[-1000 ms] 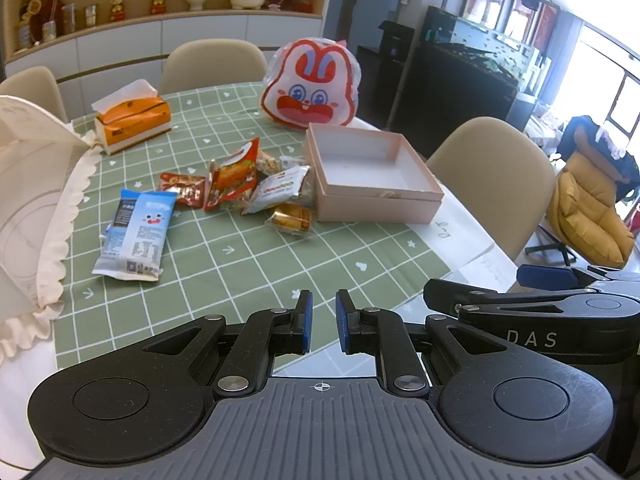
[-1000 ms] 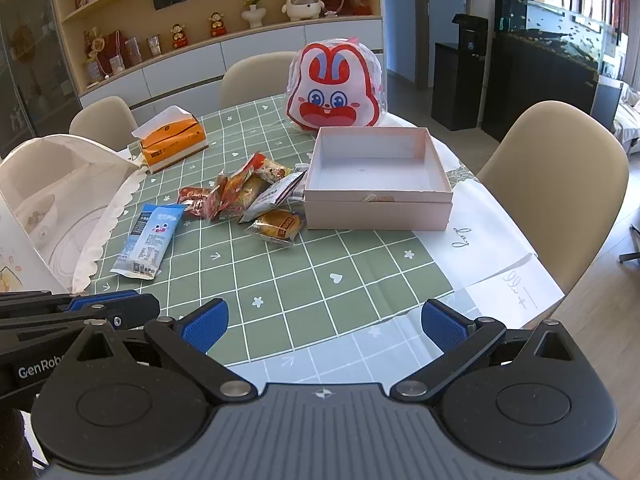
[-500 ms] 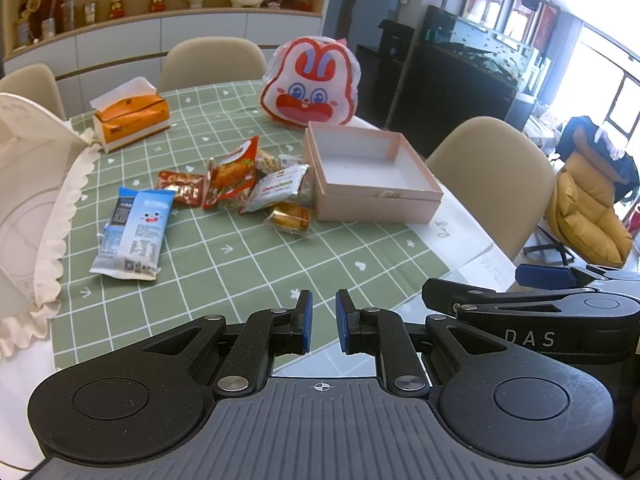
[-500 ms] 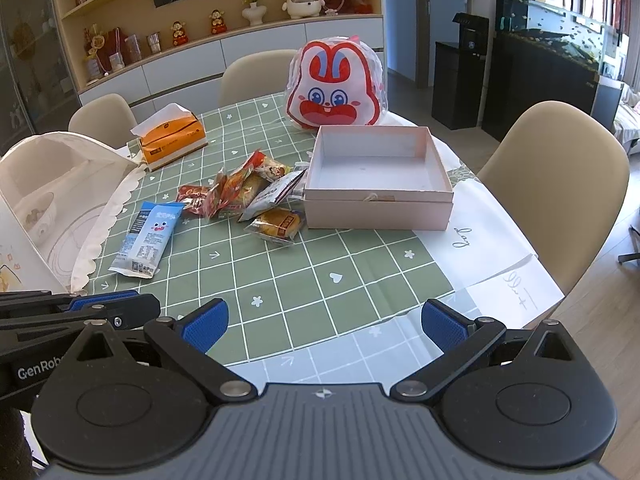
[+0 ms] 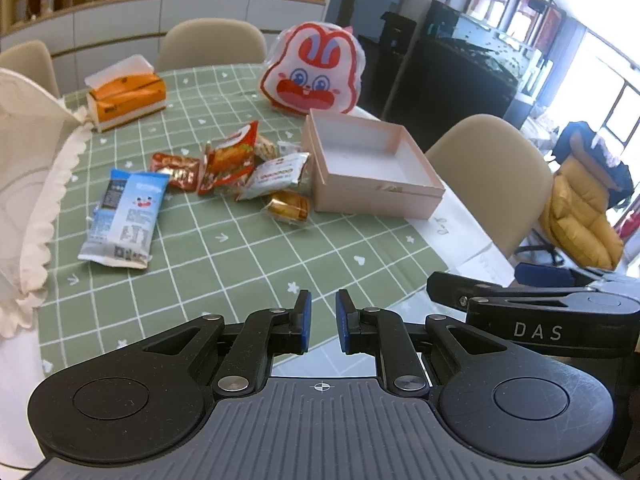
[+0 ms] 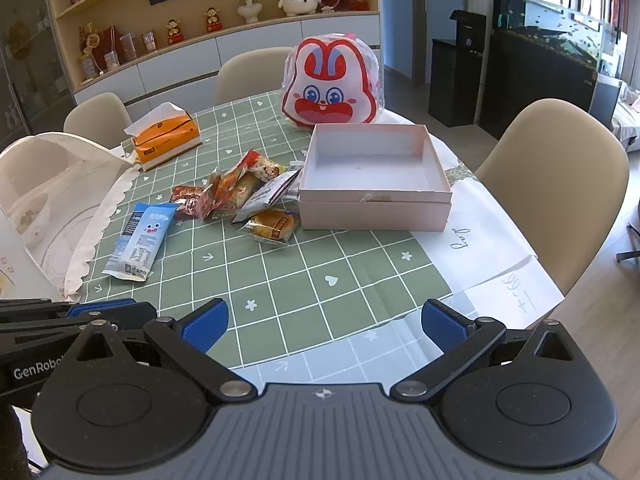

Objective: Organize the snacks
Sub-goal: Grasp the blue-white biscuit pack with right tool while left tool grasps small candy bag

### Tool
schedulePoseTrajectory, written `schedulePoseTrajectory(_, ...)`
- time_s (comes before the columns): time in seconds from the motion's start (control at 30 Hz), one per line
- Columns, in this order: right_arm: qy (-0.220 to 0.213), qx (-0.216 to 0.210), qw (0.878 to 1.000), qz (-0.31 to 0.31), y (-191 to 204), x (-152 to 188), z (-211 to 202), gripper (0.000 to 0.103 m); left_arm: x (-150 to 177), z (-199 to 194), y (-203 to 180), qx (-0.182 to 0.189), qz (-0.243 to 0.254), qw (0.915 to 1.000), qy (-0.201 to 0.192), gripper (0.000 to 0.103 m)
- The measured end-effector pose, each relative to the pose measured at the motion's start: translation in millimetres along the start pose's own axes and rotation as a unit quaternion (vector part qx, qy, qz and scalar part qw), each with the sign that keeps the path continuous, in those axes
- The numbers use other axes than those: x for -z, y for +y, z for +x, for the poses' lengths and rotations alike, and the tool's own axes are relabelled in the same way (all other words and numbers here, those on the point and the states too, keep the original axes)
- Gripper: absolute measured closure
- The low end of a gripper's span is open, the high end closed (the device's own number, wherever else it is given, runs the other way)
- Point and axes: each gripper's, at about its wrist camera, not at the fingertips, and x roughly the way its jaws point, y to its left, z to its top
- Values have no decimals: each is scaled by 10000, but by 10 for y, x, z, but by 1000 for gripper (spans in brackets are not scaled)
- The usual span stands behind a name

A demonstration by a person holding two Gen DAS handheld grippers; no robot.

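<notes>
Green-check tablecloth (image 6: 320, 280): crinkly snack packs (image 6: 236, 196) beside empty pink box (image 6: 376, 204). L hand-held gripper (image 5: 322, 322) nearly closed, R (image 6: 324, 326) spread.

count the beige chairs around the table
4: one at the right edge by the pink box, one behind the rabbit bag, two far left. More may be hidden.

Glossy foil snack packets (image 6: 224, 196) — matt, seemingly cardboard box (image 6: 374, 210).
</notes>
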Motion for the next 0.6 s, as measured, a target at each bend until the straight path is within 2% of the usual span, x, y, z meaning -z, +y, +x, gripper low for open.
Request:
schedulePoseTrajectory(0.1, 58, 0, 10000, -9, 22, -15, 108, 0, -27, 75, 176, 652, -193, 9977, -30, 85)
schedulePoseTrajectory(0.13, 74, -13, 10000, 3, 24, -17, 159, 0, -35, 111, 234, 761, -287, 9967, 21, 85)
schedulePoseTrajectory(0.2, 162, -50, 9998, 85, 19, -15, 300, 0, -62, 192, 339, 484, -409, 9979, 94, 85)
schedulePoseTrajectory(0.27, 254, -160, 9993, 203, 9, -6, 461, 0, -112, 305, 470, -127, -538, 9982, 218, 85)
schedulePoseTrajectory(0.3, 298, -218, 9989, 272, 5, -2, 540, 0, -135, 358, 562, -243, -571, 9977, 266, 85)
schedulePoseTrajectory(0.4, 233, -549, 9973, 439, 16, -1, 746, 0, -215, 496, 954, -31, -665, 9977, 131, 85)
schedulePoseTrajectory(0.47, 68, -671, 9971, 361, 64, -21, 861, 0, -301, 603, 1264, -56, -801, 9967, 97, 85)
schedulePoseTrajectory(0.6, -129, -628, 9978, -186, 291, -96, 1108, 0, -459, 796, 1822, -743, -1091, 9911, 148, 85)
